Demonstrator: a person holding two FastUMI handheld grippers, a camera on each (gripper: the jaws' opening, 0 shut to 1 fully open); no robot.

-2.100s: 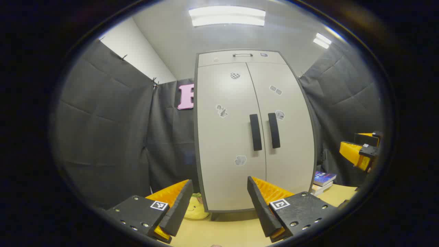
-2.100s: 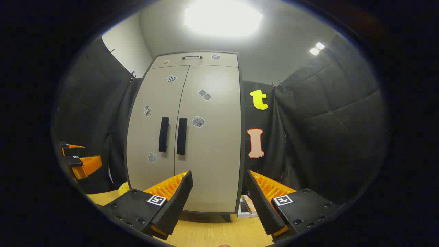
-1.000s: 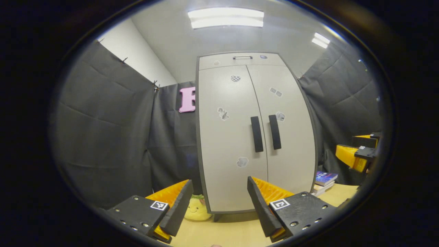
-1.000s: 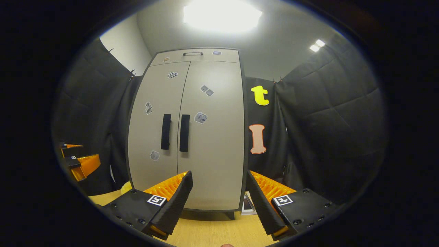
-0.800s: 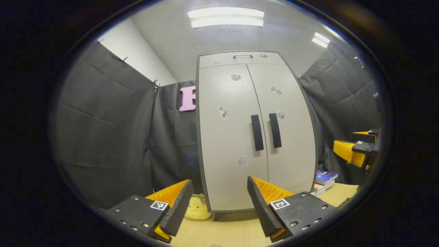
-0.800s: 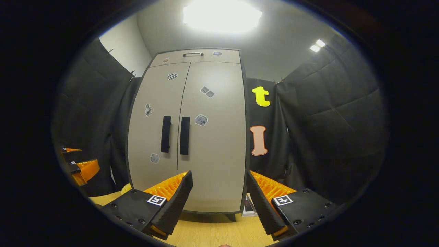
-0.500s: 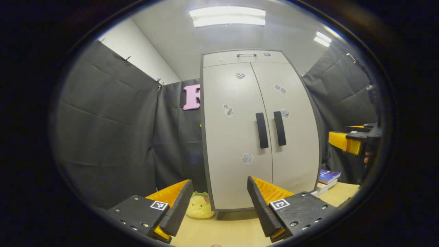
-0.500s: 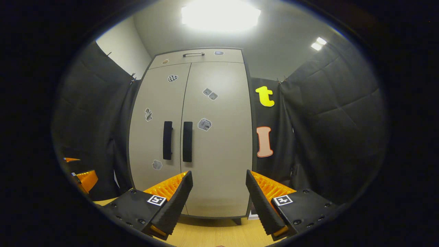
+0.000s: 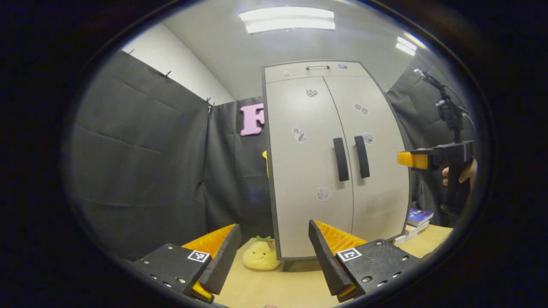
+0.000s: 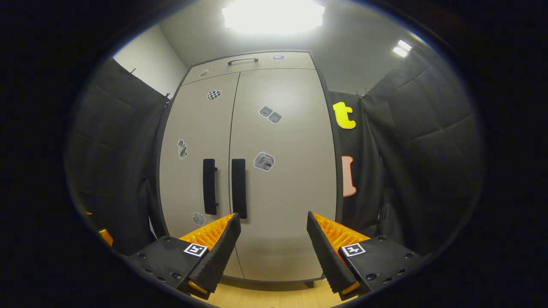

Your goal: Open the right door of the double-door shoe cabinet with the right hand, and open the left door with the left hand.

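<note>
- Your left gripper [image 9: 272, 252] hangs with its fingers spread wide and nothing between them, low over the wooden table [image 9: 278, 286] and well apart from the cabinet [image 9: 334, 162].
- In the left gripper view, a yellow plush toy [image 9: 261, 254] with a smiling face sits on the table just beside the cabinet's lower left corner.
- The cabinet stands upright on the table against the black cloth wall, with both doors closed flush.
- The left door [image 9: 306, 171] carries a dark vertical handle [image 9: 341, 159] near the centre seam; small stickers dot its face.
- The right door [image 9: 376, 171] has its own handle [image 9: 362, 156] just beside the first, the two standing parallel on either side of the seam.
- A shallow drawer [image 9: 314, 70] with a small metal pull runs across the top, above both doors.
- To the right of the cabinet in that view, a stack of books [image 9: 415, 220] lies on the table.
- At the far right of the left gripper view, your right gripper [image 9: 413, 159] is held level at handle height, in front of the cabinet's right edge, with a hand [image 9: 460, 173] around its grip.
- In the right gripper view, its fingers stand wide apart and empty, and the right gripper [image 10: 274, 250] faces the right door [image 10: 282, 171] squarely, near it but not touching.
- There the right handle [image 10: 239, 187] rises just above the left fingertip [image 10: 231, 226], with the left handle [image 10: 209, 185] beside it.
</note>
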